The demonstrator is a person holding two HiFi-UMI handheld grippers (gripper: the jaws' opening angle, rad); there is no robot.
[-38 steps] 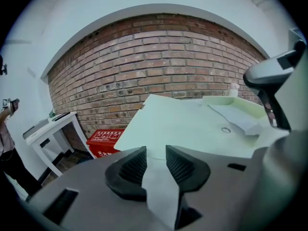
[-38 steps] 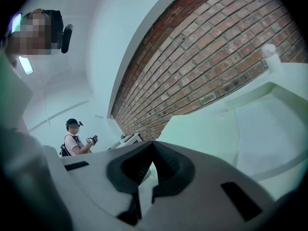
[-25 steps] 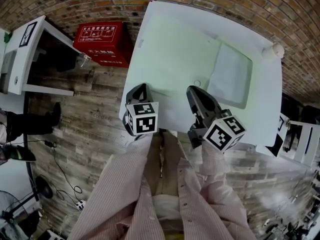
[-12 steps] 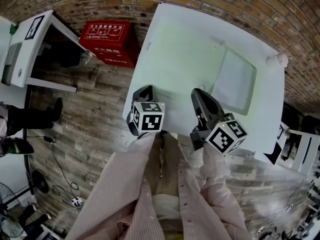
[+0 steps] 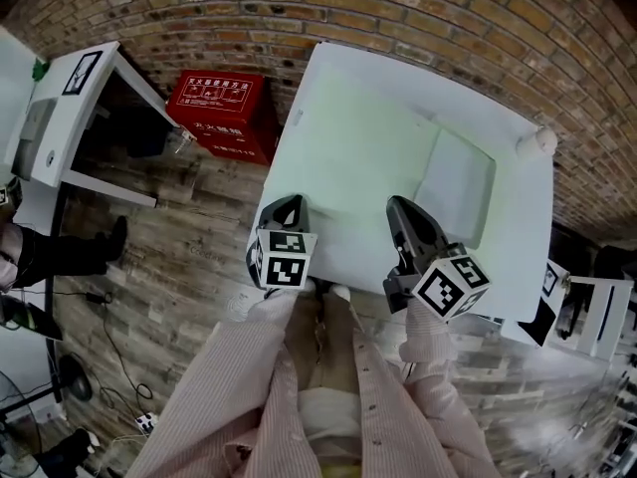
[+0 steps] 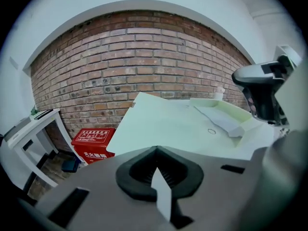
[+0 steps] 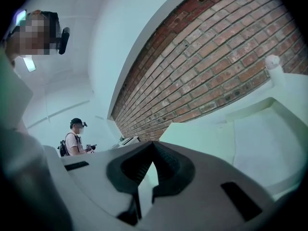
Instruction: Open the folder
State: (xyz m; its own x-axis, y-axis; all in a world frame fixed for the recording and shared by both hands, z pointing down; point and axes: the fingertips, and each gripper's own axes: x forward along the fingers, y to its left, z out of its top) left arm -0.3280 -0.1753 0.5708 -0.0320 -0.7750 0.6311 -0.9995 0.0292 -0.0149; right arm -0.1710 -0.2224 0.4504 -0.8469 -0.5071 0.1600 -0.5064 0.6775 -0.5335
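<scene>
A brick wall [image 5: 299, 8] curves across the top of the head view, from 9 o'clock round to 3 o'clock, above a plank floor [image 5: 189, 257]. One pale table [image 5: 348, 127] fills the centre. A second, smaller white table [image 5: 70, 118] stands at 9 o'clock, well apart. Between them, at 10 o'clock, one red box [image 5: 224, 116] sits on the floor against the wall.

One folder [image 5: 458, 182], the thing I must open, lies flat on the table at 2 o'clock from my claws, near the table's right edge. I judge that it lies flat so that a cover edge can be lifted. Whether it is shut or partly open I cannot tell.

I hold two claws over the table's near edge, at 6 o'clock. The left claw [image 5: 289, 202] is clenched on nothing, its tips meeting. The right claw [image 5: 398, 205] also looks clenched and empty, and is the nearer one to the folder. They are well apart from the folder, so I judge that the reach has not begun.

One small white knob-like object [image 5: 542, 139] rests at the table's far right corner.
</scene>
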